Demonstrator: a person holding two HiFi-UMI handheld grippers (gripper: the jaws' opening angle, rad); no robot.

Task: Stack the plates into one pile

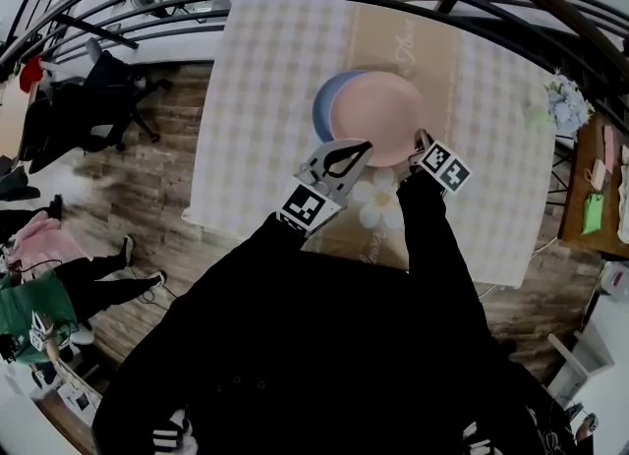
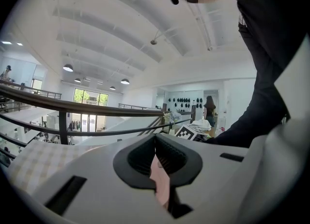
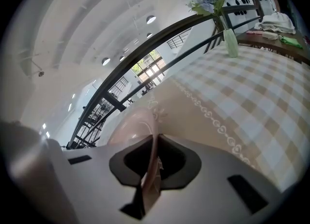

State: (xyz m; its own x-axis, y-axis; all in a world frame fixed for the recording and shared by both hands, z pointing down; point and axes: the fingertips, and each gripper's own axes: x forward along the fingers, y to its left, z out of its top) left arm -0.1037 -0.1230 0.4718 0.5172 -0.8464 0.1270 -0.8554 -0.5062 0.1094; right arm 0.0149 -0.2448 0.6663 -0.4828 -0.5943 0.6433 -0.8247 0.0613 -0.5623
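The table [image 1: 265,70], under a checked cloth, spreads out beyond both grippers, and the pink plate [image 1: 378,114] sits straight ahead of their tips, its near rim caught on both sides. It looks like a glazed ceramic or hard plastic plate. I would expect it to be stiff, smooth and a little slippery at the rim, moderately heavy for a thin-edge pinch, and liable to chip or crack if dropped or knocked against another plate. The rim is the only sensible place to hold it, with two grips set apart along the near edge so it cannot swing. Under it and offset to the far left of the left gripper's tip lies the blue plate [image 1: 324,104]. Only a crescent of it shows past the pink one, so the pink plate is over it but not yet centred. Whether the two touch I cannot tell. The left gripper [image 1: 346,158] has its jaws drawn nearly together on the pink rim, which passes edge-on between the pads [image 2: 169,157] in its own view. The right gripper [image 1: 421,145] is likewise clamped on the rim, a thin pink edge standing between its pads [image 3: 169,162], with the plate curving away ahead and to its left. A vase [image 3: 231,41] of flowers stands well off to its far right.
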